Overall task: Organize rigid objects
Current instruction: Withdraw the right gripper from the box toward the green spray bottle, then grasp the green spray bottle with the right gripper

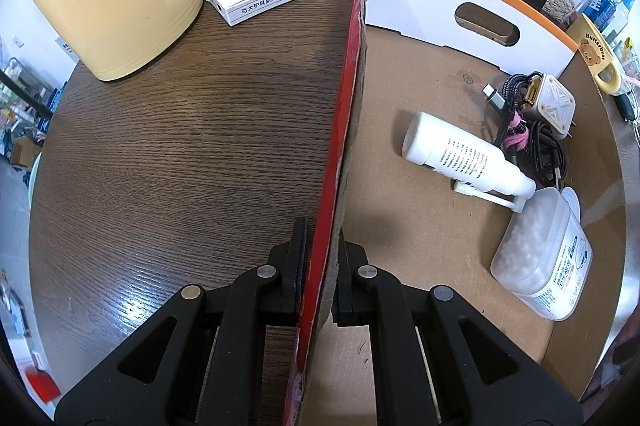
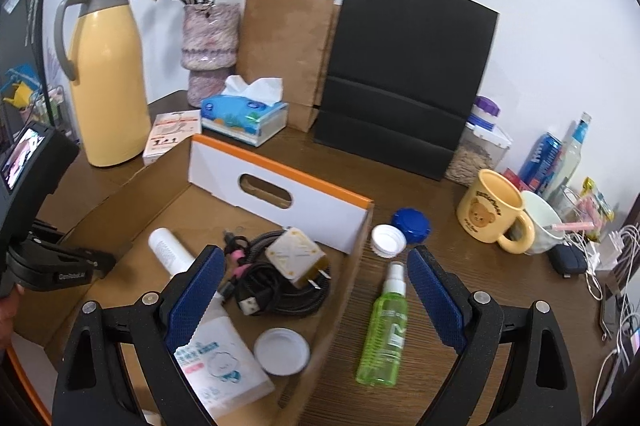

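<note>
Step in hand as I read it: get the green spray bottle (image 2: 383,330) off the table (image 2: 460,278) and into the cardboard box (image 1: 440,98) with the rest. My left gripper (image 1: 320,266) is clamped tight on the box's red side wall (image 1: 348,106), one finger outside, one inside, pointing steeply down, just pinning the box. My right gripper (image 2: 310,290) is spread wide with nothing between the blue pads (image 2: 196,290), angled down and forward, hanging over the box's near corner, with the green bottle lying on the wood just outside the box wall, between the right finger and that wall. To do it well I'd shift right so both pads straddle the bottle's body, not the thin nozzle end, and turn the wrist so they close across its width, since it lies pointing away from me; drop low, since it's flat on the table and round, so it may roll if one pad hits first. Already in the box: white spray bottle (image 1: 468,158), charger block (image 2: 296,256) with coiled black cables (image 2: 272,290), clear tub of white beads (image 1: 544,258) and a loose white lid (image 2: 282,351). Still outside: small white cap (image 2: 387,240) and blue cap (image 2: 411,224) beside the far box corner, probably next. Yellow mug (image 2: 492,212) sits well right, no clash. Keep the left clamp firm so the box doesn't skid when the bottle goes over the wall.
</note>
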`<control>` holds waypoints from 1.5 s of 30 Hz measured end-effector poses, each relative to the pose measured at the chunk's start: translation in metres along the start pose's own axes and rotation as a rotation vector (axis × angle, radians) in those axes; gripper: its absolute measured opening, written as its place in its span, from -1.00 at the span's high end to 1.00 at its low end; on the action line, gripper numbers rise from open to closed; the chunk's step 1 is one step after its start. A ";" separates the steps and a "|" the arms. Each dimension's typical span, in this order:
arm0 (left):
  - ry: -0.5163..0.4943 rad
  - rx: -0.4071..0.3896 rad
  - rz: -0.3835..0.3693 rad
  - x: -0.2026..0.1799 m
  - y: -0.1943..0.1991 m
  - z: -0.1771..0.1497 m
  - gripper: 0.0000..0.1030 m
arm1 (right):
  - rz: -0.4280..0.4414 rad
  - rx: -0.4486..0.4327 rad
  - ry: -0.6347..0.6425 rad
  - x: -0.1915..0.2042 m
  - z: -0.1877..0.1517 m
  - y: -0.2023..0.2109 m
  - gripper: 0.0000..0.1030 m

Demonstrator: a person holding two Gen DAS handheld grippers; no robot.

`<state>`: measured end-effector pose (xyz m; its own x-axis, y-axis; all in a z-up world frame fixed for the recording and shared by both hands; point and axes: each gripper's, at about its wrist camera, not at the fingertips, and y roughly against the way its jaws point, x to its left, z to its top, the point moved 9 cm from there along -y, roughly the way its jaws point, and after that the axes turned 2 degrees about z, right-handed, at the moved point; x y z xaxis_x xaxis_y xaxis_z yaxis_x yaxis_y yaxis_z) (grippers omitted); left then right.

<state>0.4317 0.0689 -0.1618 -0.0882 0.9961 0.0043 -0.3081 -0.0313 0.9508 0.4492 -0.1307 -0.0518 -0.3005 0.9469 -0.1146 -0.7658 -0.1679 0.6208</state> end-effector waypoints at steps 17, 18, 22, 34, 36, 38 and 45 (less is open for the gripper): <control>0.000 0.000 -0.001 0.001 0.000 0.000 0.92 | -0.103 0.052 -0.126 -0.081 -0.030 -0.003 -0.86; 0.000 0.000 -0.001 0.000 0.000 0.000 0.92 | -0.108 0.062 -0.134 -0.086 -0.034 -0.005 -0.86; 0.000 0.000 0.000 0.001 0.000 0.000 0.92 | -0.104 0.103 -0.152 -0.095 -0.050 -0.014 -0.86; 0.000 0.000 -0.001 0.001 0.000 0.000 0.92 | -0.023 0.212 -0.212 -0.091 -0.088 -0.055 -0.86; 0.000 0.000 -0.001 0.001 0.000 0.000 0.92 | -0.020 0.231 -0.219 -0.091 -0.095 -0.062 -0.86; 0.000 0.000 -0.001 0.001 0.000 0.000 0.92 | -0.016 0.251 -0.222 -0.090 -0.101 -0.069 -0.86; 0.000 0.000 -0.001 0.000 0.000 0.000 0.92 | -0.016 0.237 -0.212 -0.085 -0.101 -0.067 0.33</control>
<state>0.4320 0.0693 -0.1618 -0.0883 0.9961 0.0031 -0.3079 -0.0303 0.9509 0.4684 -0.2274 -0.1621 -0.1454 0.9891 0.0232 -0.6081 -0.1078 0.7865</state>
